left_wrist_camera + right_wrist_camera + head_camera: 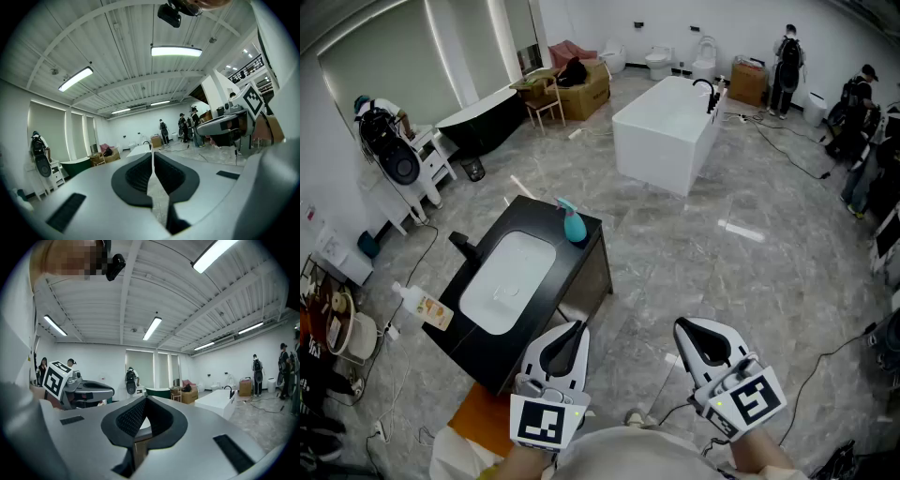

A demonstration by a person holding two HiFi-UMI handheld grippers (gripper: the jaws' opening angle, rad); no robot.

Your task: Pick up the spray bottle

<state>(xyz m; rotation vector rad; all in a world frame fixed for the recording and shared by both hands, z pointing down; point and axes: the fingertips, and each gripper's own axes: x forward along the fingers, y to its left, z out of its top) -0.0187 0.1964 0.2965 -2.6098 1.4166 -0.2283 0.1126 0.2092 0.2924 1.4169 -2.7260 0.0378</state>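
Observation:
A teal spray bottle (573, 223) stands upright on the far corner of a black vanity (587, 272), beside its white sink (506, 281). Both grippers hang low in the head view, well short of the bottle and apart from it. My left gripper (579, 324) is shut and empty, its pads meeting in the left gripper view (152, 154). My right gripper (680, 324) is also shut with nothing held (144, 400). Neither gripper view shows the bottle; both look level across the room.
A white bottle with an orange label (423, 306) lies at the vanity's left end, near a black faucet (464, 247). A white bathtub (666, 131) stands beyond, a black tub (483, 117) at the back left. Cables cross the grey floor; people stand at the far right.

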